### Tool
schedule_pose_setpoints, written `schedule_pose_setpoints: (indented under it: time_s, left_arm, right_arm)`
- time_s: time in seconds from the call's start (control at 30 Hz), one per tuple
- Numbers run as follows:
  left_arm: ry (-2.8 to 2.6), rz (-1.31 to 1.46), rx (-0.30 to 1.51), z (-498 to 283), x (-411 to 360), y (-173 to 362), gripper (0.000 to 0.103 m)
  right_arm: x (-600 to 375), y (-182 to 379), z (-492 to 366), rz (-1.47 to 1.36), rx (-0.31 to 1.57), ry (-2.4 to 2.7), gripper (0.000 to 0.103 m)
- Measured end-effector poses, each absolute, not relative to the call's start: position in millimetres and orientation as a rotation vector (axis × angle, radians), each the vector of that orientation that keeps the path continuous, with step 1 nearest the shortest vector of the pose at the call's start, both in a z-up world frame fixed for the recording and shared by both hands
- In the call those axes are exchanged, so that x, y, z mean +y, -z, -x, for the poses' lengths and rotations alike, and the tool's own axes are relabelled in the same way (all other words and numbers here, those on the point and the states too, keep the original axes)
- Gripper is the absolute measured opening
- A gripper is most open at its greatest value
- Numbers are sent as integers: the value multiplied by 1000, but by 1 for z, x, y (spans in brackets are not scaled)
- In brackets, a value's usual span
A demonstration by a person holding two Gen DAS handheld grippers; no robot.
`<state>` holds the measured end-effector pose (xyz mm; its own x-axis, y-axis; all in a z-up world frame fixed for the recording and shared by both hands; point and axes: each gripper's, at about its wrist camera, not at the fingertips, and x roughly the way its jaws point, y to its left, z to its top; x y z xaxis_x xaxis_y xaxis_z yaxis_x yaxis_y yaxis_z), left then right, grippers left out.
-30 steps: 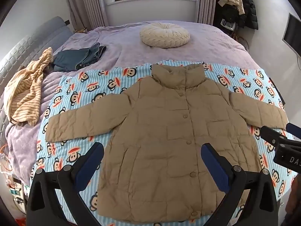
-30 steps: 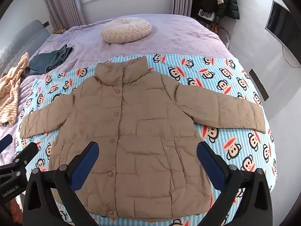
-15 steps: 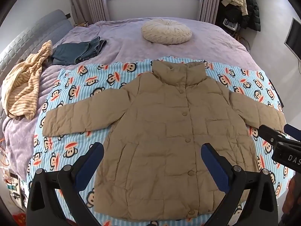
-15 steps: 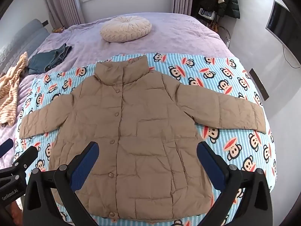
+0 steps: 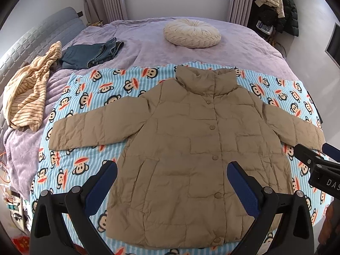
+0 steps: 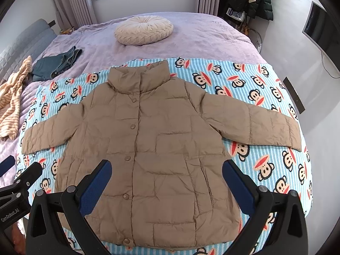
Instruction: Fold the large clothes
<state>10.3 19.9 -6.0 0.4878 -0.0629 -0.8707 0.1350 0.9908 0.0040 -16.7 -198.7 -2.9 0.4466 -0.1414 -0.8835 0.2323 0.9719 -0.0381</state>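
A tan puffer jacket [image 5: 191, 148] lies flat, front up and buttoned, with both sleeves spread out, on a blue striped monkey-print blanket [image 5: 85, 89]. It also shows in the right wrist view [image 6: 153, 140], on the same blanket [image 6: 244, 78]. My left gripper [image 5: 172, 182] is open and empty, held above the jacket's lower hem. My right gripper [image 6: 166, 180] is open and empty, also above the lower body of the jacket. Each gripper shows at the edge of the other's view.
The blanket lies on a purple bed [image 5: 144, 34]. A round cream cushion [image 5: 191, 33] sits at the far side. Folded jeans [image 5: 91, 53] and a yellow striped garment [image 5: 27, 93] lie at the left. Coats [image 5: 276, 6] hang at the back right.
Both grippers have drawn back and up slightly, so the jacket sits a bit lower and farther in view. The jacket itself has not moved.
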Motion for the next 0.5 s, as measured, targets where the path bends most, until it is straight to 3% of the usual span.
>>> schedule_pose_setpoints:
  time_s: [0.5]
  left_arm:
    - [119,-77,1054,-12,21,6,103]
  right_arm:
    - [-197,2,14,-100,1090,230,103]
